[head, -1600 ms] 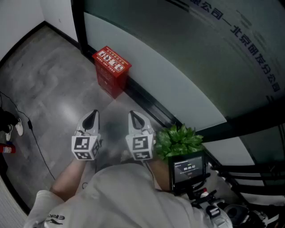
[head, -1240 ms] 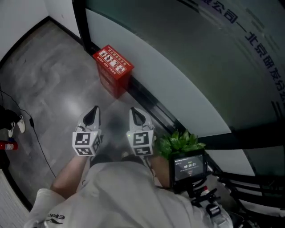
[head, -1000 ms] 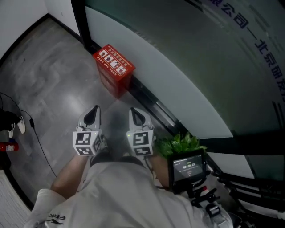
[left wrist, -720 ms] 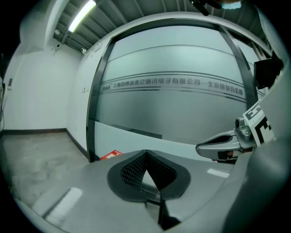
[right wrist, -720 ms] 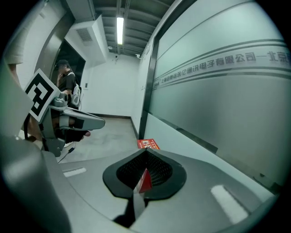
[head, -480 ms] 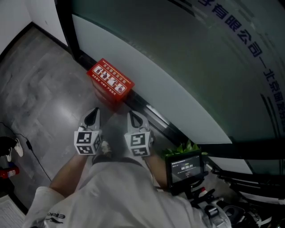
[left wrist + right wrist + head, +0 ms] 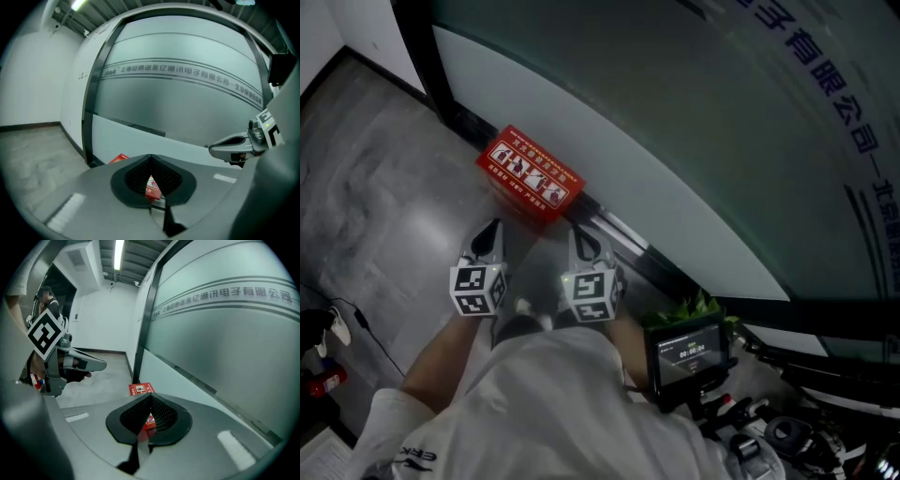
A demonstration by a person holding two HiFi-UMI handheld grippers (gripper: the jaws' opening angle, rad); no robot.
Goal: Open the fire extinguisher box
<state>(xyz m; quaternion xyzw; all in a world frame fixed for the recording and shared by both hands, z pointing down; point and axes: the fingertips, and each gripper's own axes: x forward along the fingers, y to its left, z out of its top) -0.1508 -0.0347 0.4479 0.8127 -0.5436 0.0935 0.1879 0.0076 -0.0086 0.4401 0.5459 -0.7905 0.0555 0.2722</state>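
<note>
The red fire extinguisher box (image 7: 531, 178) stands on the grey floor against the frosted glass wall, its lid down, white pictograms on top. In the head view my left gripper (image 7: 490, 232) and right gripper (image 7: 583, 237) hover side by side just short of the box, both shut and holding nothing. The left gripper view shows the box (image 7: 152, 189) partly hidden behind the closed jaws of the left gripper (image 7: 150, 158), with the right gripper (image 7: 220, 150) at the right. In the right gripper view the box (image 7: 141, 389) lies ahead of the right gripper (image 7: 151, 396), and the left gripper (image 7: 96, 364) is at the left.
A frosted glass wall (image 7: 694, 141) with a black frame runs behind the box. A potted green plant (image 7: 703, 307) stands at the right near my body. A black cable (image 7: 375, 347) and a small red item (image 7: 326, 381) lie on the floor at the left.
Both grippers have travelled forward towards the box, which now sits much nearer to their tips and lower in the head view. Their jaws stayed shut.
</note>
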